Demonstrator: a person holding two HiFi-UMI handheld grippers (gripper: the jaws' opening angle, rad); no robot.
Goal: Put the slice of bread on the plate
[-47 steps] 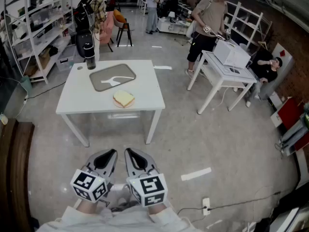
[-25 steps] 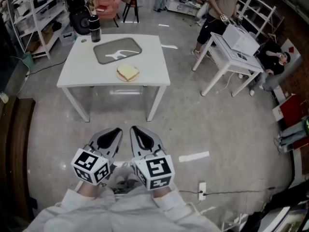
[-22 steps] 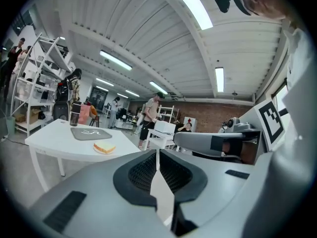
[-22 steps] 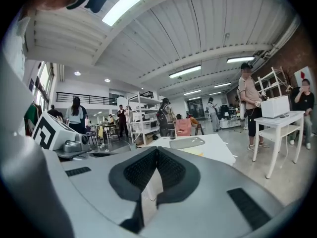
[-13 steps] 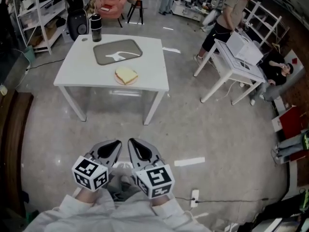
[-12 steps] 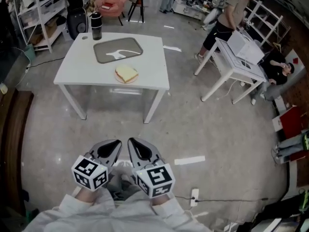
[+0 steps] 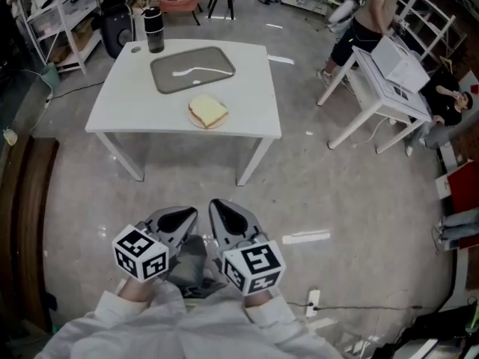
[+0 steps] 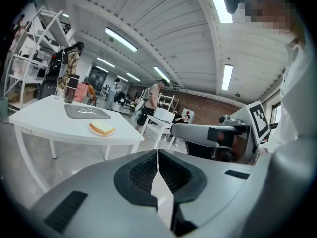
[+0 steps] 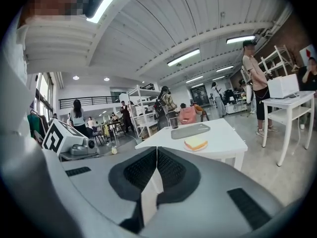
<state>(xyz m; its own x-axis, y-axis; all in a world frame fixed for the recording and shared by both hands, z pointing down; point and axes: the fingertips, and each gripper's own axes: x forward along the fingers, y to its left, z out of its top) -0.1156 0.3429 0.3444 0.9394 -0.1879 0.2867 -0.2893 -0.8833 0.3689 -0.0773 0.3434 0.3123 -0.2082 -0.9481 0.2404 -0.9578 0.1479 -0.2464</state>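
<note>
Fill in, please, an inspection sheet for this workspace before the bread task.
Surface: white table, on a grey floor.
Job's things: slice of bread lies on the plate, near the table's front edge.
Clutter: grey tray with a white utensil; dark bottle at the far corner.
Grippers: left gripper has just been closing, jaws together, nothing between; right gripper shut, empty.
Cables: power strip and cable on the floor.
Surroundings: second white table, shelves, people.
</note>
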